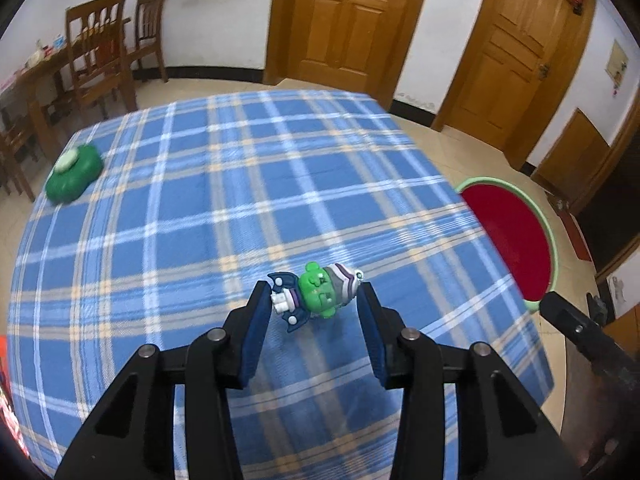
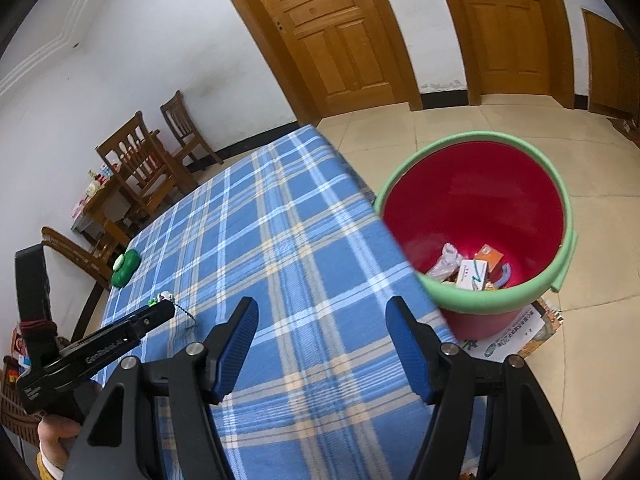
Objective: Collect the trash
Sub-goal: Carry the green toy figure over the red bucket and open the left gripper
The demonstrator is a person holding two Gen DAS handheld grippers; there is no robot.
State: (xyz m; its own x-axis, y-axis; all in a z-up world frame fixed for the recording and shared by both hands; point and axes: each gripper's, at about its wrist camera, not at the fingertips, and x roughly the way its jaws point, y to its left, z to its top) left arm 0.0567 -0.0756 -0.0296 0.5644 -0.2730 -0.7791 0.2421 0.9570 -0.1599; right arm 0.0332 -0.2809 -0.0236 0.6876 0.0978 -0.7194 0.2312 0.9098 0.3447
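Observation:
A small green toy figure (image 1: 318, 296) with a striped hat and dark blue wings lies on the blue plaid tablecloth (image 1: 240, 200). My left gripper (image 1: 314, 300) is open, its blue pads on either side of the figure, not closed on it. In the right wrist view the figure (image 2: 162, 298) peeks out past the left gripper's finger. A red bucket with a green rim (image 2: 476, 216) stands on the floor by the table's right edge and holds several pieces of trash (image 2: 472, 272). My right gripper (image 2: 320, 316) is open and empty above the table near the bucket.
A green object with a white top (image 1: 72, 174) lies at the table's far left corner; it also shows in the right wrist view (image 2: 125, 268). Wooden chairs (image 1: 100, 52) and a side table stand beyond. Printed paper (image 2: 516, 336) lies under the bucket. Wooden doors (image 1: 340, 20) line the far wall.

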